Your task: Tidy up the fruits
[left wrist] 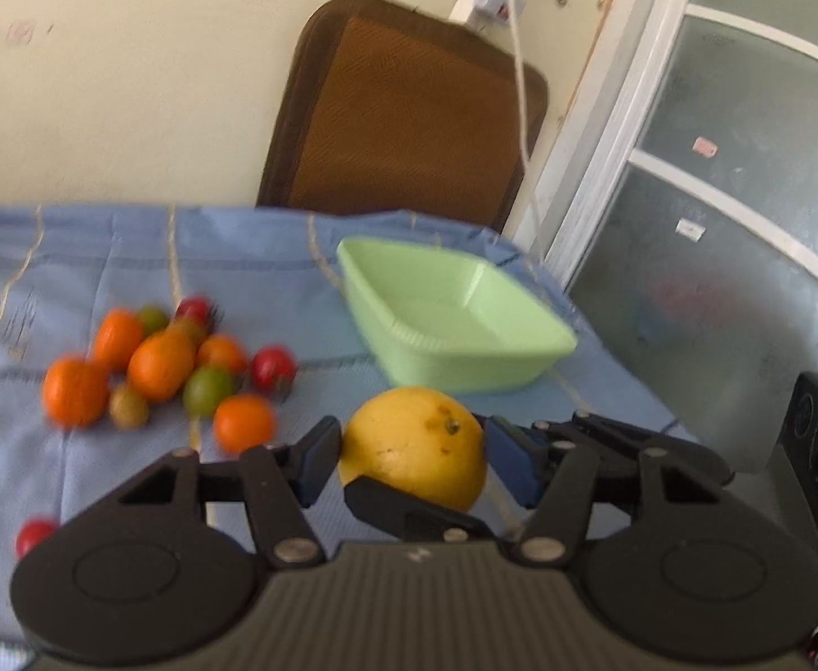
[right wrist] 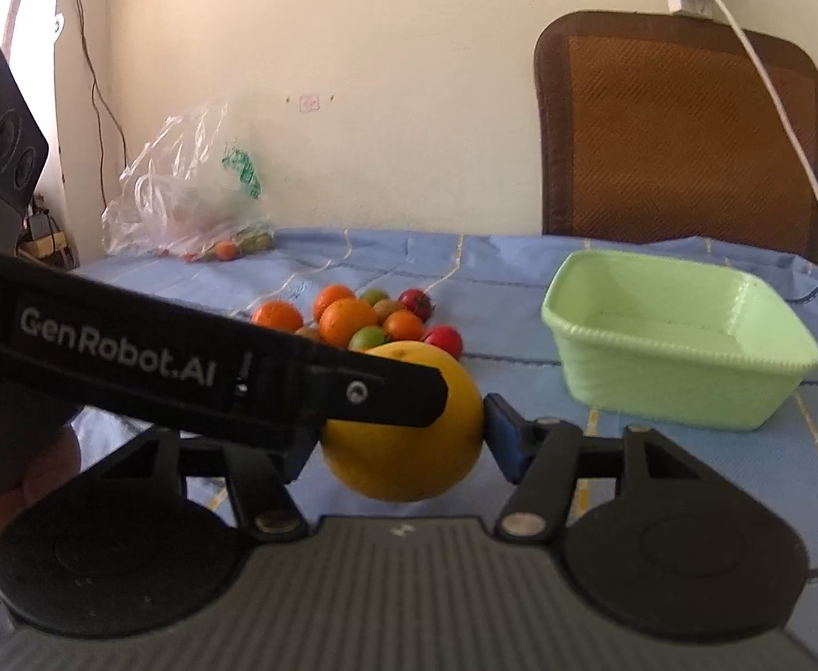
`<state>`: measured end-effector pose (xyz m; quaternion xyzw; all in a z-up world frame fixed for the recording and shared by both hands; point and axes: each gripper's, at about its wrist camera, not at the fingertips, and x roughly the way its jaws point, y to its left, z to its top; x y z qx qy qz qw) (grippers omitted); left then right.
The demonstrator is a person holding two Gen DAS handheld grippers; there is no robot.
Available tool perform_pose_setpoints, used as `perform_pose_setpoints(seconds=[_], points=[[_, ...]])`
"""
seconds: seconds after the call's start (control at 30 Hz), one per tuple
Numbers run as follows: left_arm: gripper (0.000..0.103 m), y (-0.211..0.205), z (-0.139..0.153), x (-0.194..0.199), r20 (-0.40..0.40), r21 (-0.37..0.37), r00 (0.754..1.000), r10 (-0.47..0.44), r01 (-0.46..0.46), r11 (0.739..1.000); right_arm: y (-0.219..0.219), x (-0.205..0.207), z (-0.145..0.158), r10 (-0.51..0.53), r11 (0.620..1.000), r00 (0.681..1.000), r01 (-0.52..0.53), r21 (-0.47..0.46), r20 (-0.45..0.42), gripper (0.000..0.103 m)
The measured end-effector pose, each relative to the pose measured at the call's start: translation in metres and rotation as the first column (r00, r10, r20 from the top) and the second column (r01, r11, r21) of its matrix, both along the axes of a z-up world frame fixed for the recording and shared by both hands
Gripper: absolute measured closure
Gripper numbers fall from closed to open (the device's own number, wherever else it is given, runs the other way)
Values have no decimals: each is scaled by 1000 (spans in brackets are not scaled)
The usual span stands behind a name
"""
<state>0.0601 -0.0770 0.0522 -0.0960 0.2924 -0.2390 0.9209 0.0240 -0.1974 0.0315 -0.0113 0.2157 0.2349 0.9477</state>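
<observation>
A big yellow citrus fruit [left wrist: 417, 447] sits between the fingers of both grippers above the blue cloth. My left gripper [left wrist: 412, 456] has its pads against the fruit's two sides. My right gripper [right wrist: 403, 428] also clamps the same yellow fruit [right wrist: 409, 447]; the left gripper's finger [right wrist: 353, 391] crosses in front of it. A pale green basket [left wrist: 454, 313] stands empty just beyond, also in the right wrist view [right wrist: 677, 346]. A heap of small orange, green and red fruits [left wrist: 163, 363] lies to the left, and in the right wrist view [right wrist: 358, 319].
A blue cloth [left wrist: 101, 257] covers the table. A lone red fruit [left wrist: 34, 534] lies near left. A brown chair back [left wrist: 409, 112] stands behind the table. A clear plastic bag [right wrist: 185, 195] with fruits lies far left. A glass door [left wrist: 717, 223] is at right.
</observation>
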Motion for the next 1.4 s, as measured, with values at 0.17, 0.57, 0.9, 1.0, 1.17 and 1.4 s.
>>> perform_pose_setpoints(seconds=[0.17,0.57,0.9,1.0,1.17,1.4], points=[[45,-34,26,45,39,-25,999,-17,18,1000,-25,27,21,-90,996,989,91,-9,119,38],[46,-104,-1,130,-96,-80,993,-76,68,994,-88,93,3,-299,954,954,300,-20,38,38],[41,-88,9,116,-114,-115,992,-52,39,993,-83,93,-10,-356,930,933,359,-82,47,37],[39,-45,37,79,-17,-157,999,-33,30,987,-86,82,-8,-371,926,926,374,-39,76,37],[35,40,65,1,154,-83,980,130,-118,990,-102,50,7,-410,909,892,383,163,193,37],[34,109,41,-61,159,64,930,330,-344,937,-80,27,18,-269,931,960,240,276,72,40]])
